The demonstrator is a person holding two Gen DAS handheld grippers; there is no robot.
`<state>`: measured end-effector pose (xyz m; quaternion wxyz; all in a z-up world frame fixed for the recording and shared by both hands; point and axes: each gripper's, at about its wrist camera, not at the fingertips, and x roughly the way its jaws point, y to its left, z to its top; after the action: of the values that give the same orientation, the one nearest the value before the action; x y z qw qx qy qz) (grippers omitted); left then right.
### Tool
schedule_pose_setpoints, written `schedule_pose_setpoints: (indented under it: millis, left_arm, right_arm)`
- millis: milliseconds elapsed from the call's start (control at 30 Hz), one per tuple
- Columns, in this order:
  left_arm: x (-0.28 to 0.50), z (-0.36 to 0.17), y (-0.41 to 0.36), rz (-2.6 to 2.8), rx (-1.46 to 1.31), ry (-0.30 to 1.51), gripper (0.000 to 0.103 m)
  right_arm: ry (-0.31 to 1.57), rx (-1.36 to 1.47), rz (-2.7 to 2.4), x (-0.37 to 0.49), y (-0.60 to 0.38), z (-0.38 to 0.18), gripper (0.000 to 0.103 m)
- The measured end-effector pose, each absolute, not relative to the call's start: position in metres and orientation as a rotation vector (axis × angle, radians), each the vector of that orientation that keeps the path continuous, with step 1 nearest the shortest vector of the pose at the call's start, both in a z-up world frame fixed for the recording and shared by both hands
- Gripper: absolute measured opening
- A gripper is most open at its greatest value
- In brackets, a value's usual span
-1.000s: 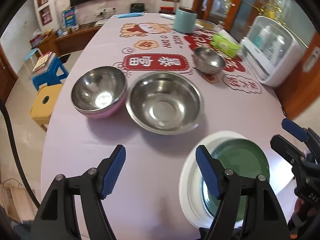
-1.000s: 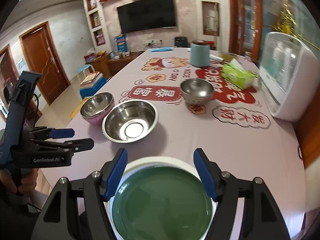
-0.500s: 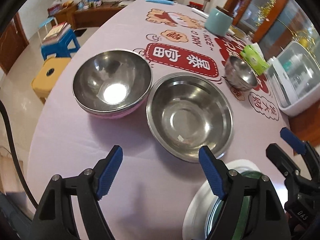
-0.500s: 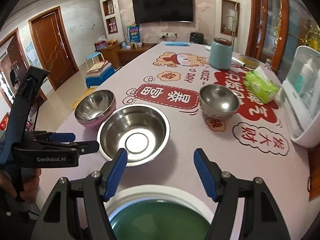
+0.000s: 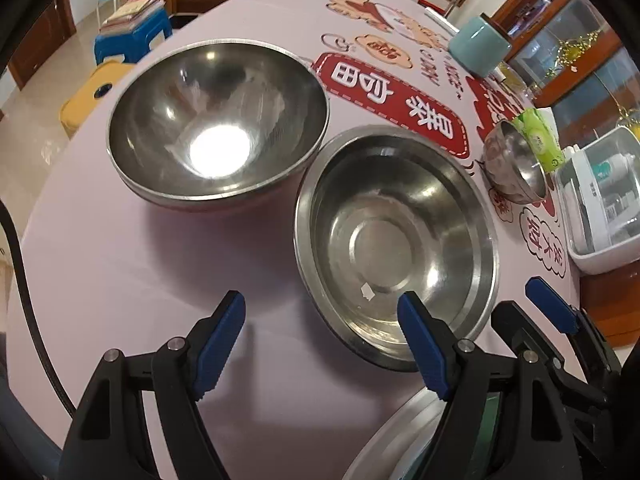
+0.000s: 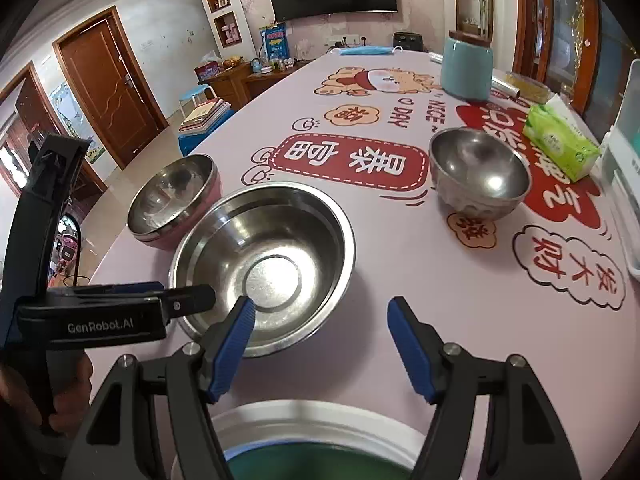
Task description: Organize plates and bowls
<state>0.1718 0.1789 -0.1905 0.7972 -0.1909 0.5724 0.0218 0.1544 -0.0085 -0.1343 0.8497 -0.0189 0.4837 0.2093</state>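
Observation:
A wide shallow steel bowl [image 5: 396, 240] [image 6: 264, 268] sits mid-table. A deeper steel bowl with a pink outside [image 5: 216, 124] [image 6: 176, 196] stands touching its left. A small steel bowl [image 5: 516, 168] [image 6: 478, 172] is farther right. A green plate [image 6: 320, 468] lies on a white plate [image 6: 316, 420] [image 5: 396, 440] at the near edge. My left gripper [image 5: 320, 332] is open and empty, its right finger over the shallow bowl's near rim. My right gripper [image 6: 320, 328] is open and empty above the plates. The left gripper also shows in the right wrist view [image 6: 120, 308].
A pink printed tablecloth [image 6: 400, 248] covers the table. A teal canister [image 6: 466, 68], a green tissue pack [image 6: 560, 144] and a white dish rack [image 5: 600, 200] stand at the far right. Blue and yellow stools [image 5: 132, 44] stand beyond the left edge.
Both grippers have moved forward toward the bowls. The plates have slid to the bottom of both views. Both stay open.

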Motion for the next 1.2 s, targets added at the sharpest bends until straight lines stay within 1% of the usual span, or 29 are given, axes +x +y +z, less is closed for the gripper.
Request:
schedule_pose_setpoints:
  millis: [100,200,233,367,400,467,600,667,733,767,1200]
  left_arm:
    - [0.173,-0.197,0.179,0.059,-0.438,1.227,0.075]
    - [0.175,-0.202,0.18,0.065,-0.455,1.226,0.069]
    - [0.175,-0.203,0.18,0.065,-0.46,1.226,0.065]
    - [0.177,-0.208,0.18,0.057,-0.476,1.229,0.056]
    - [0.178,-0.21,0.179,0.05,-0.483,1.231,0.054]
    - [0.178,-0.21,0.178,0.049,-0.483,1.231,0.043]
    - [0.18,-0.211,0.175,0.036,-0.487,1.229,0.035]
    - [0.181,-0.21,0.174,0.022,-0.488,1.226,0.027]
    - [0.182,-0.208,0.169,0.008,-0.473,1.223,0.022]
    - [0.183,-0.207,0.168,0.011,-0.461,1.225,0.022]
    - [0.18,-0.2,0.166,-0.008,-0.431,1.227,0.022]
  right_arm:
    - [1.036,-0.036,0.444,0.16,-0.007,-0.143,0.069]
    - [1.05,-0.029,0.443,0.164,-0.007,-0.151,0.069]
    - [1.052,-0.027,0.443,0.165,-0.006,-0.153,0.068]
    - [1.068,-0.033,0.455,0.168,-0.003,-0.16,0.055]
    - [1.073,-0.034,0.457,0.168,-0.003,-0.161,0.054]
    - [1.079,-0.027,0.467,0.169,-0.002,-0.164,0.046]
    - [1.073,-0.026,0.48,0.168,0.001,-0.164,0.04]
    - [1.072,-0.028,0.486,0.167,0.002,-0.164,0.037]
    - [1.07,-0.031,0.492,0.166,0.003,-0.163,0.033]
    - [1.068,-0.035,0.493,0.165,0.004,-0.162,0.031]
    - [1.052,-0.045,0.479,0.157,0.003,-0.153,0.031]
